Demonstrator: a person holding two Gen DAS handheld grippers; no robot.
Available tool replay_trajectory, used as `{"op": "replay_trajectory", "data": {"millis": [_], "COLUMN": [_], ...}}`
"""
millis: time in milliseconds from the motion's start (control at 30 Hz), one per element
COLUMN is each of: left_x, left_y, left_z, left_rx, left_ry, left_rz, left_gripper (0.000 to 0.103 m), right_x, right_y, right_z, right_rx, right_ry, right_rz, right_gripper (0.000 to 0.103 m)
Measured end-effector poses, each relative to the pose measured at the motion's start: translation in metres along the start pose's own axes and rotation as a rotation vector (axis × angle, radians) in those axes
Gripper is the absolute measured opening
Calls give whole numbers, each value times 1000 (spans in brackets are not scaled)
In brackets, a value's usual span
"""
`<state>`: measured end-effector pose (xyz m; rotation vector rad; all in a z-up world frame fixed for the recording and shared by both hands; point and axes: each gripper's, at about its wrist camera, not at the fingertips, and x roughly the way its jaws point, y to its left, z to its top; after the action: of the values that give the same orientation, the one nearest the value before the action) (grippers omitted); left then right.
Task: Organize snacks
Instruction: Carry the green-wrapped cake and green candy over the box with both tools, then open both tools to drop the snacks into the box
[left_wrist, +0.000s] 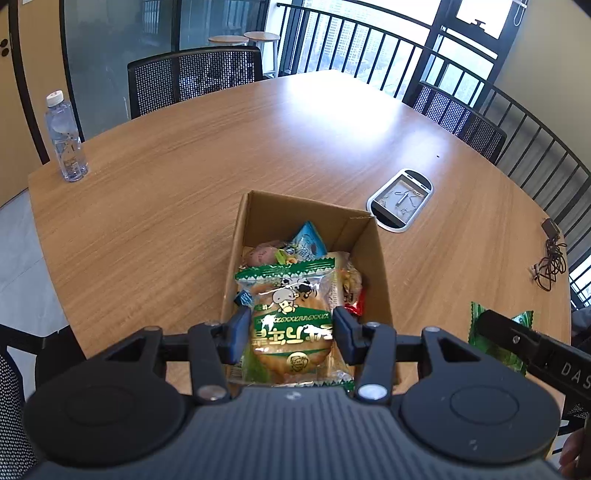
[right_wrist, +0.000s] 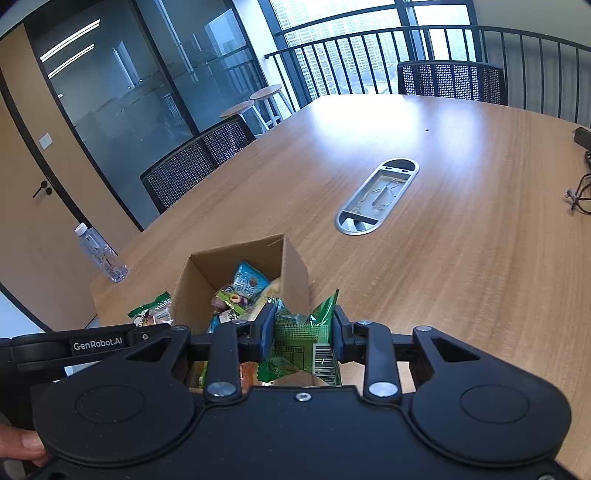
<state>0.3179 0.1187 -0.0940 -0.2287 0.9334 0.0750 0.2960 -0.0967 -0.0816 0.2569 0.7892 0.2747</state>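
The left gripper (left_wrist: 290, 332) is clamping a clear-and-green wrapped round bread bun (left_wrist: 291, 332) between its blue-padded fingers (left_wrist: 236, 336), hanging it over the near end of the open brown cardboard box (left_wrist: 258, 210). The right gripper (right_wrist: 300, 336) is likewise clenched on a crinkled green foil snack packet (right_wrist: 306, 339), which is sitting just over the box's near right corner in the right wrist view.

Beyond the fingers, the box is already holding a loose heap: a light-blue triangular pouch (left_wrist: 306, 242), a pinkish round item (left_wrist: 260, 254) and a red wrapper (left_wrist: 356, 304) against the right wall. That heap is the main risk, I think. The bun's wrapper is wide and slippery, and if dropped on top it could be sliding off the pile or catching on the box rim. The green packet is being held by one crumpled part, so it may be twisting as it falls and landing outside, on the wooden surface (left_wrist: 184, 166). Both grippers are crowding the same narrow opening, so they could be knocking together or nudging the light box.

Farther off, a clear plastic water bottle (left_wrist: 66, 140) is standing well apart at the left edge, and a grey oval cable port (left_wrist: 400, 201) is lying beyond the box; neither is in the way.
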Motion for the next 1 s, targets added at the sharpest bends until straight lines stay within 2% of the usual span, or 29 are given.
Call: {"op": "replay_trajectory", "data": {"millis": [267, 433, 633, 867, 900, 933, 1000], "left_x": [25, 36, 40, 36, 36, 36, 37], "left_y": [18, 26, 37, 53, 56, 58, 62], "left_z": [11, 17, 20, 23, 22, 22, 21], "left_rx": [-1, -13, -24, -38, -43, -47, -59], "left_ry": [42, 55, 59, 49, 51, 55, 65], "left_rz": [-33, -60, -54, -42, -40, -37, -39], "left_gripper": [47, 52, 55, 65, 67, 68, 76], "right_x": [18, 27, 41, 54, 55, 55, 52], "right_y": [23, 33, 45, 61, 62, 63, 61], "right_z": [0, 0, -2, -8, -9, -9, -11], "right_rx": [3, 1, 0, 2, 4, 6, 14], "right_ry": [17, 31, 55, 97, 99, 100, 88], "right_rz": [-11, -21, -5, 21, 16, 6, -17], "right_gripper": [30, 30, 30, 33, 36, 47, 67]}}
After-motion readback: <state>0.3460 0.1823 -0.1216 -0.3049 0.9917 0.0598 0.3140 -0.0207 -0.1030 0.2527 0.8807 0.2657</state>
